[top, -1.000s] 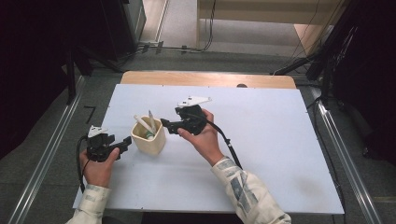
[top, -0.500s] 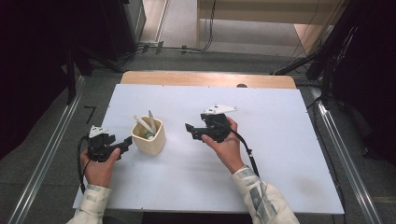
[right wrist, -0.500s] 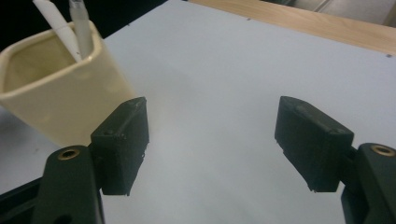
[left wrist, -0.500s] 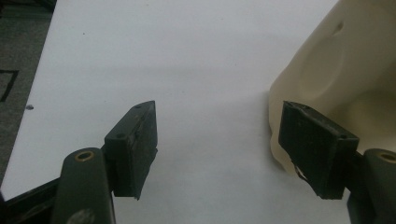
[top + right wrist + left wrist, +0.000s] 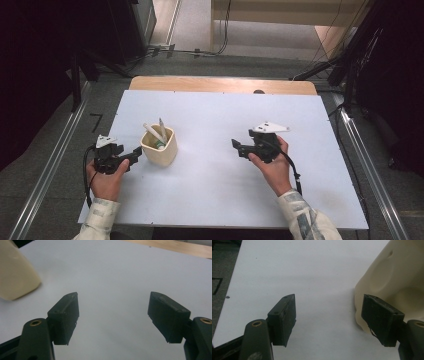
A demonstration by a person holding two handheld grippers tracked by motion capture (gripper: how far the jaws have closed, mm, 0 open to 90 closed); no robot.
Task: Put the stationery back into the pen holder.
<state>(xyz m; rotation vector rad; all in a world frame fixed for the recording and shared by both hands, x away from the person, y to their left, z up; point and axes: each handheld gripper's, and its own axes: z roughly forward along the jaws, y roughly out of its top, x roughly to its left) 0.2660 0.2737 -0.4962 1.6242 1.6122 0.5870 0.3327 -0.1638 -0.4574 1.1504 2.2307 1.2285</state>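
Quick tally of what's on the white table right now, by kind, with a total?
Cream cup: 1
Pens standing in the cup: 2, plus a small greenish item I cannot identify
Hand-held grippers: 2, left hand-held gripper and right hand-held gripper, both open and holding nothing
Total: 5 identified things

A white worktop [image 5: 215, 195] covers a wooden board whose far edge [image 5: 220, 84] shows. Beyond it cables [image 5: 200, 50] lie on grey floor [image 5: 45, 165], beside what may be dark cabinets [image 5: 125, 25].
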